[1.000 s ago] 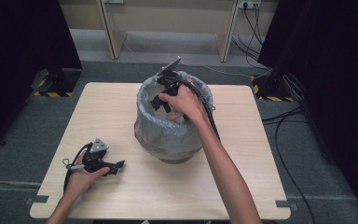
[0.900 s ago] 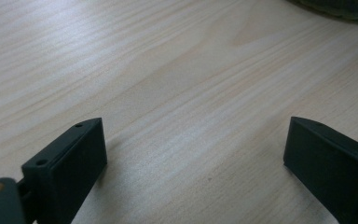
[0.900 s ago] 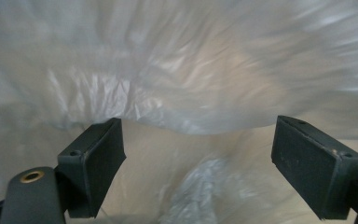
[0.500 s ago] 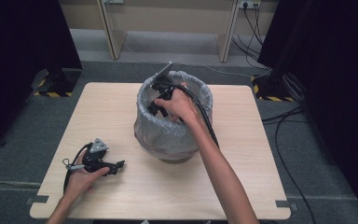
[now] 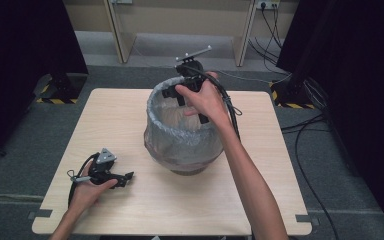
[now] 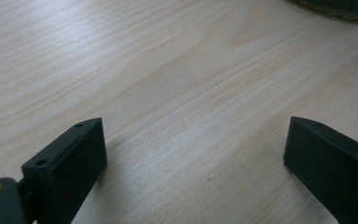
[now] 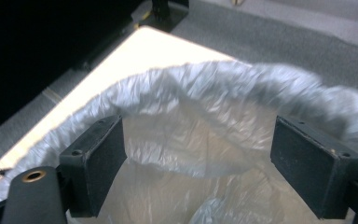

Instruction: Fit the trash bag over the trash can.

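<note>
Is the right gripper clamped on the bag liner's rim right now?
No: in the right gripper view the right gripper stands wide open, its jaws apart over the bag liner with nothing pinched.

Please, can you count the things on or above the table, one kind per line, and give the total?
Bin lined with a clear plastic bag: 1
Left gripper and right gripper, both open: 2
Total: 3

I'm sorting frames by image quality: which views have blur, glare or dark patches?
High view: evenly lit table, but both side edges fall into near-black. Left gripper view: the wood grain is sharp at mid-distance, while the near jaws look soft. Right gripper view: the bag rim is smeared at the right, the table corner is blown out white, and the upper left is black.
</note>
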Motion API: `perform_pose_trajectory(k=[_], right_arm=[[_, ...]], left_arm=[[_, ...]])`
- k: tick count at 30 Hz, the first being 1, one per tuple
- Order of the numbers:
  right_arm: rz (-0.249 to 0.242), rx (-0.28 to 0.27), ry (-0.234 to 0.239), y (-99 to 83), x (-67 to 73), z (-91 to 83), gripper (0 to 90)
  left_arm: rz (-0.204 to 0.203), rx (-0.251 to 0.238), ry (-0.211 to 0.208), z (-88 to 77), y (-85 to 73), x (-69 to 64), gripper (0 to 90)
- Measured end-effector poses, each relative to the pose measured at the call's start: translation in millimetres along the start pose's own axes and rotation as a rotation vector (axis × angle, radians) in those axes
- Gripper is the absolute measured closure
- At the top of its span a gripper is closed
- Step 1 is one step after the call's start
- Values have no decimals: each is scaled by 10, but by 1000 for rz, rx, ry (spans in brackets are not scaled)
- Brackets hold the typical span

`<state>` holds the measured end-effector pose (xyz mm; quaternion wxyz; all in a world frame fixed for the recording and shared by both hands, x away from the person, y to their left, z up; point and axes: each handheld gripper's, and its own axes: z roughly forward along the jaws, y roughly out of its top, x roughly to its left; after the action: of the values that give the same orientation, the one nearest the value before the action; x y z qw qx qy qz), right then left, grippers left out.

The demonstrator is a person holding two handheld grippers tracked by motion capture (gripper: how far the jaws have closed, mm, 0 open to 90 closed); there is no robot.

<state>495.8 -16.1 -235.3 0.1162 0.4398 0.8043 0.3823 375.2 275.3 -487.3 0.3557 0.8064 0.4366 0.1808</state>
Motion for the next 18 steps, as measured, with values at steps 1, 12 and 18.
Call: perform_pose_trajectory(k=[1,12,18], right_arm=[[1,-14,0,8,-10,-28,185],[-44,-120,-40,11,-222,-341,175],[-27,-183,-67,-25,-400,-535,176]], left_arm=[[0,0,0,0,0,0,50],[0,0,0,0,0,0,50],[0,-1,0,1,0,0,50]])
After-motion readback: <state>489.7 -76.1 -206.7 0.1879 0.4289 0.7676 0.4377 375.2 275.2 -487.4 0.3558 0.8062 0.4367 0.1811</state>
